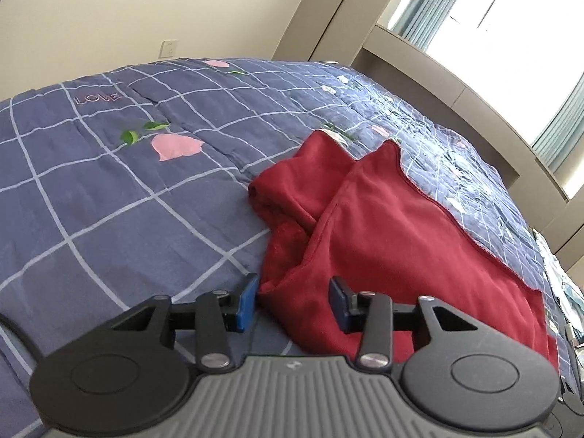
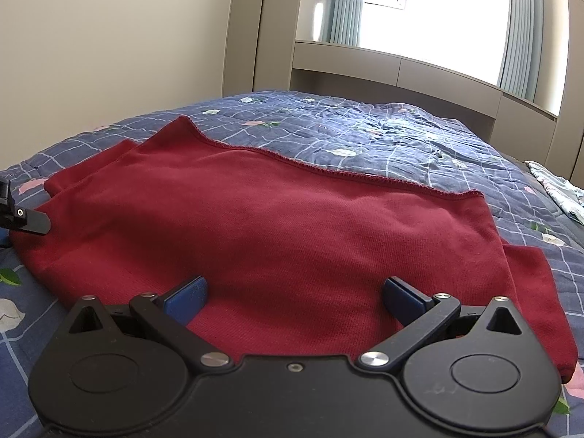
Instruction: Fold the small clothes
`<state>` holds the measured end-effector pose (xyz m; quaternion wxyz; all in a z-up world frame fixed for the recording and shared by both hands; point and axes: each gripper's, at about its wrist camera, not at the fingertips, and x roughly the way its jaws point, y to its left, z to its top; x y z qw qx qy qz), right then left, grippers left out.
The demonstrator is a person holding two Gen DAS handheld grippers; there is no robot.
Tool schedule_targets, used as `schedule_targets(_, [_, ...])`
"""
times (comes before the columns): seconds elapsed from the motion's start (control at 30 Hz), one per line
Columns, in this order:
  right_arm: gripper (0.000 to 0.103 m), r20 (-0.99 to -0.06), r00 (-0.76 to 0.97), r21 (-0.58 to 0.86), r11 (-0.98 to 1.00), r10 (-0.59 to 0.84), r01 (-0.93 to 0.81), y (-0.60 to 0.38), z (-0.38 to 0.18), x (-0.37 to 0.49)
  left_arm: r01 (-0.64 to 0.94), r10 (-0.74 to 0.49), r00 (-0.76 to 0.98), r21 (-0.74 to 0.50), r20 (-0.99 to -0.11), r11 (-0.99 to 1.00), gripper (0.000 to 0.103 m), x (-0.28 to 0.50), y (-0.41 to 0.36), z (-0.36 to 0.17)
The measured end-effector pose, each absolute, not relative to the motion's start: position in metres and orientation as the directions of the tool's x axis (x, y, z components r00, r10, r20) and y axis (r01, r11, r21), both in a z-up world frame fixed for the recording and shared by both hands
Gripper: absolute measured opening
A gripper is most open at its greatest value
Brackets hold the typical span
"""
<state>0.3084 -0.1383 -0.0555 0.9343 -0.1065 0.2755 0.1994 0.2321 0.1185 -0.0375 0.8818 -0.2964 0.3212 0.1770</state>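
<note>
Lying on the bed quilt (image 2: 419, 146), the red garment (image 2: 255, 219) sits between both parted, empty tongs (image 1: 292, 303) (image 2: 295, 295)

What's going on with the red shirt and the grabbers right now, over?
Left gripper: jaws part open around red garment edge, not clamped. Right gripper: jaws wide, over near hem, empty. Garment lies partly folded on blue checked quilt. Nothing in the way.

A red garment (image 2: 277, 226) is lying spread on the blue checked bedspread (image 2: 419, 138). The right gripper (image 2: 295, 294) is hovering over the garment's near edge, blue pads (image 2: 186, 297) standing wide apart.
</note>
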Motion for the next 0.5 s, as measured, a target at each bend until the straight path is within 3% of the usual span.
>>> schedule_targets(0.13, [0.103, -0.557, 0.769, -0.088, 0.898, 0.315, -0.431, -0.138, -0.056, 0.309, -0.509, 0.114, 0.734, -0.431, -0.67, 0.745, 0.057, 0.233, 0.119, -0.038])
schedule_targets(0.5, [0.103, -0.557, 0.769, -0.088, 0.898, 0.315, -0.431, -0.139, -0.056, 0.309, -0.509, 0.118, 0.729, -0.419, -0.674, 0.752, 0.06, 0.243, 0.12, -0.038])
